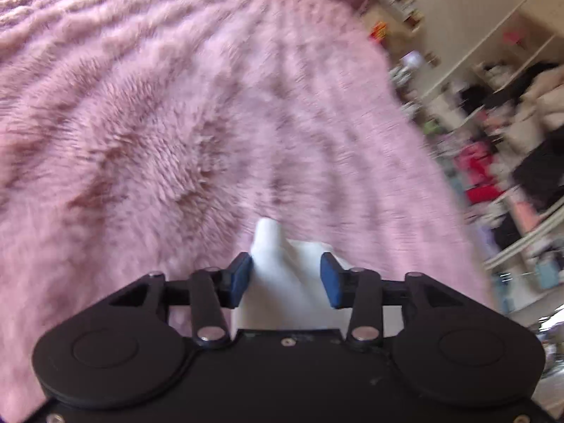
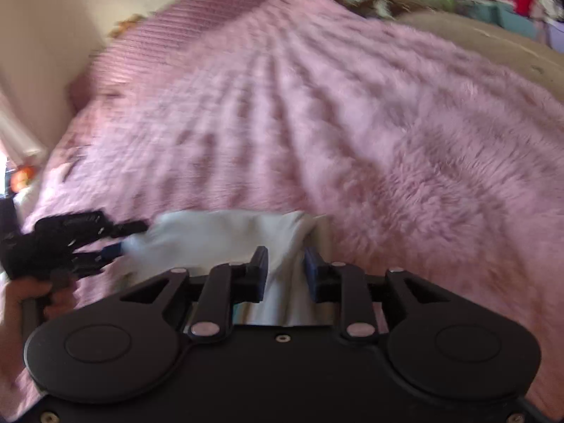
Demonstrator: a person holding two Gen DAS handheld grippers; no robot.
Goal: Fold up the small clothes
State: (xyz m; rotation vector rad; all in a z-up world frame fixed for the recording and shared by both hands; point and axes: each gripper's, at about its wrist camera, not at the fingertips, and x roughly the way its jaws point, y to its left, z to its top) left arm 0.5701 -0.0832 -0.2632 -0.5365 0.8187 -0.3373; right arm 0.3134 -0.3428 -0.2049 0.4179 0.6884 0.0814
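Left wrist: left claw [image 1: 286,279] parted, white garment [image 1: 282,282] bunched loose between pads, over fuzzy pink blanket [image 1: 158,134] on bed.

Right wrist: right claw [image 2: 283,273] slightly parted around same cloth's [image 2: 218,236] fold, left claw [image 2: 116,246] at its far end.

We see the cloth [image 2: 218,236] lying on the blanket [image 2: 317,123], between both grippers' jaws, shelves [image 1: 500,112] at the bed's right.

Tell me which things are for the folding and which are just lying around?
For the folding:
- white cloth
- left gripper, cloth between its fingers
- right gripper, cloth between its fingers
- pink fluffy blanket underneath

Just lying around:
- cluttered shelves
- striped pillow
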